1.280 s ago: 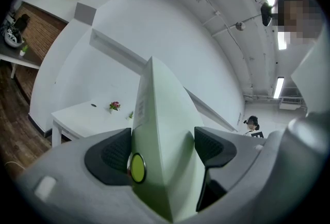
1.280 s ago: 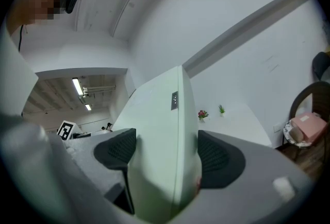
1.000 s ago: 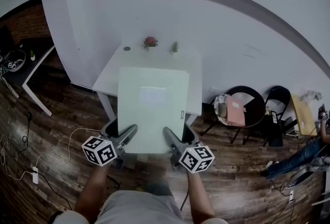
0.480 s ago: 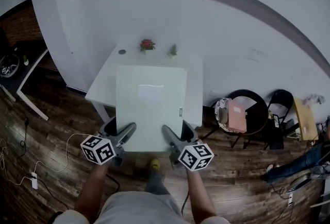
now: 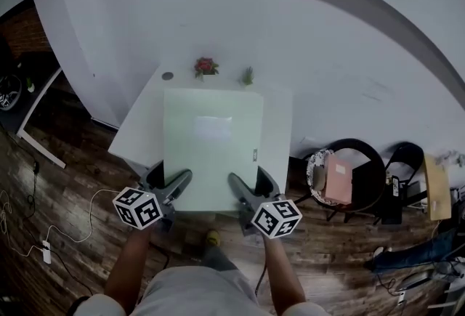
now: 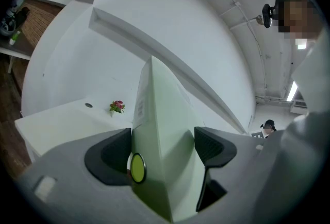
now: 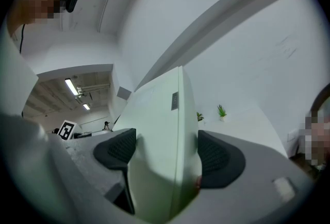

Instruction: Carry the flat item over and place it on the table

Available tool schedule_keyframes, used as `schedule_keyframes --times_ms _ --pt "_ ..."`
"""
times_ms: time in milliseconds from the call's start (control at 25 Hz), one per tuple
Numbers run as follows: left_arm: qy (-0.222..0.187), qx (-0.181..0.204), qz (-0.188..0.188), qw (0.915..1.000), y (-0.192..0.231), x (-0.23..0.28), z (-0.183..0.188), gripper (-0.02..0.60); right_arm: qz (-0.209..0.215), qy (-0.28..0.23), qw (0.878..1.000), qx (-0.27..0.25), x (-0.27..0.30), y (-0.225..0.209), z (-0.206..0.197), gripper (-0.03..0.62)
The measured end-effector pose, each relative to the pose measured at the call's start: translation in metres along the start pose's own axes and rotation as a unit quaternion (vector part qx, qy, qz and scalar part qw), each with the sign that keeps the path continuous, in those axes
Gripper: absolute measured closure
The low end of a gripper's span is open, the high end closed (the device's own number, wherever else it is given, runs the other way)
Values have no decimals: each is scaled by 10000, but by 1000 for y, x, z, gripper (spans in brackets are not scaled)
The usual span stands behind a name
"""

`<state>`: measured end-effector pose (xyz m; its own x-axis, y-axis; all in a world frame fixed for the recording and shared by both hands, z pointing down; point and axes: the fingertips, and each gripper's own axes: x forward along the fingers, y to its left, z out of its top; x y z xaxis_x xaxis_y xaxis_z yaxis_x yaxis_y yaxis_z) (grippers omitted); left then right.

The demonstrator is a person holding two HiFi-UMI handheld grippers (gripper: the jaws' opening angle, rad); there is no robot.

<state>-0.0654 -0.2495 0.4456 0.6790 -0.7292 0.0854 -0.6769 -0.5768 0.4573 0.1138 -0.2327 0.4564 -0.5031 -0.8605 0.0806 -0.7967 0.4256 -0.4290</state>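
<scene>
The flat box (image 5: 212, 147) hides much of the table (image 5: 138, 136); its side label (image 5: 255, 155) is unreadable

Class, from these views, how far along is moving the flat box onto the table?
Done: the flat box is lifted and reaches over the white table. In hand: left gripper and right gripper each clamp its near edge. Left: lowering it onto the tabletop and letting go.

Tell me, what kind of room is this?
Probably an office or workroom: a white table stands by a plain wall, with black chairs beside it on a wood floor.
</scene>
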Motion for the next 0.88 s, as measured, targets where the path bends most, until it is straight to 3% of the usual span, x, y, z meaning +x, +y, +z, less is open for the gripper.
schedule_keyframes --times_ms 360,880 --pt "5 -55 286 9996 32 88 22 200 176 149 9997 60 70 -69 35 224" --pt "116 -179 265 9994 60 125 36 200 101 254 9994 198 108 -93 46 225"
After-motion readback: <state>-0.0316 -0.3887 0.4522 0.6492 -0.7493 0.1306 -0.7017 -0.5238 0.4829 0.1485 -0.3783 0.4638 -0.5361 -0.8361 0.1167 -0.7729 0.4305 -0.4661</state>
